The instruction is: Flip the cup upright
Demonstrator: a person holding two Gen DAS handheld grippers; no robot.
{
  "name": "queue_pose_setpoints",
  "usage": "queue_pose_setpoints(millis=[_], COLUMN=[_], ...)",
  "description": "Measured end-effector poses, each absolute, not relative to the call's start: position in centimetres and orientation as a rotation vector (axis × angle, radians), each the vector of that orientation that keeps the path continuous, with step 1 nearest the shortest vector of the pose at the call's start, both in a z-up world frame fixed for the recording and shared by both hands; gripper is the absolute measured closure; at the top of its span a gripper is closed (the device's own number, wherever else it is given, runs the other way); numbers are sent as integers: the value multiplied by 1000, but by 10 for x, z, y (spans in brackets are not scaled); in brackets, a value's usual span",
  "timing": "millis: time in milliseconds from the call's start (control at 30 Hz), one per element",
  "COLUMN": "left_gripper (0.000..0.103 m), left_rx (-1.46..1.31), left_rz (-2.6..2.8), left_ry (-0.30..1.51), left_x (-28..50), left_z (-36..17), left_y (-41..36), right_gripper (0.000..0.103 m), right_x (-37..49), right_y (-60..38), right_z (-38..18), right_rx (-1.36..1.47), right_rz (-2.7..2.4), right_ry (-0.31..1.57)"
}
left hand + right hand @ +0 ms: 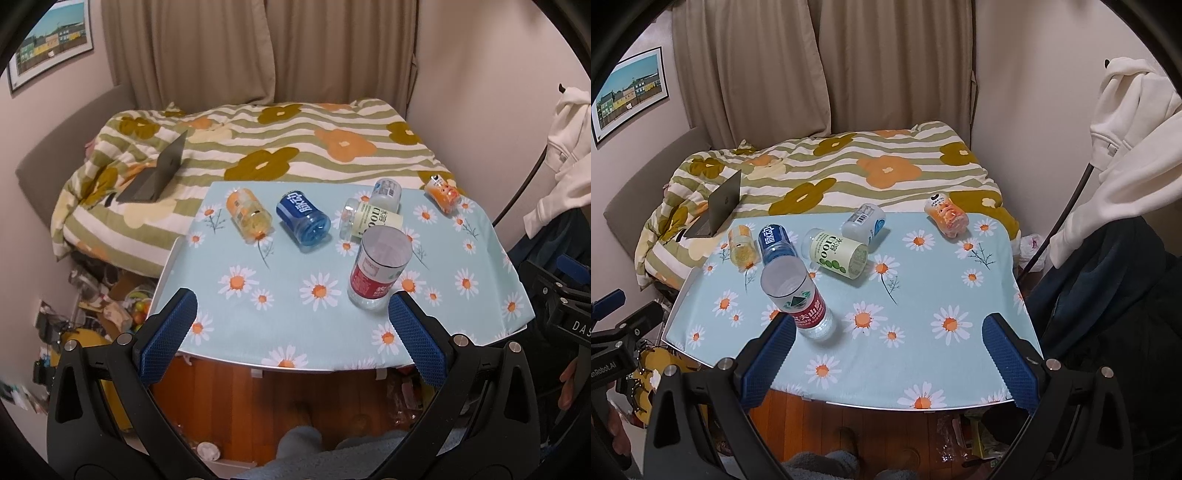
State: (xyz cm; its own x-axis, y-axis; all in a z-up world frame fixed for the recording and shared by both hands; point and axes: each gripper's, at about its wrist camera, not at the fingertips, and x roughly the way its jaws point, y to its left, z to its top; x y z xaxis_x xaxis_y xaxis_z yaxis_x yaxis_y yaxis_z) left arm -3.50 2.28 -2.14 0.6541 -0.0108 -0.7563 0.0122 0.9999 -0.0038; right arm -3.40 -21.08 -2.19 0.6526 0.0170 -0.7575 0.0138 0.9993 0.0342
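Observation:
A clear cup with a red label (376, 269) stands upright on the daisy-print table (295, 317), open mouth up; it also shows in the right wrist view (798, 299). Several cups lie on their sides behind it: an orange one (249, 214), a blue one (303, 218), a pale green one (369, 221), a white one (386, 192) and a small orange one (442, 194) at the far right corner. My left gripper (291, 325) is open and empty, over the table's near edge. My right gripper (886, 350) is open and empty, just right of the upright cup.
A bed with a flowered quilt (258, 147) lies beyond the table, with an open laptop (159, 173) on it. Clutter fills the floor (110, 302) at the left. A white hoodie (1126, 122) hangs at the right. Curtains cover the back wall.

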Motion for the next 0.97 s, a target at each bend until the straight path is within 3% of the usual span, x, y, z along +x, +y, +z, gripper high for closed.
queue_pose_setpoints(millis=[967], left_gripper=[0], left_rx=[36], left_rz=[2], left_ry=[835], left_x=[-22], left_z=[-21], left_y=[24], right_gripper=[2], right_x=[-22], right_y=[-218], right_z=[-21], right_rx=[39], right_rz=[-9], right_ry=[855])
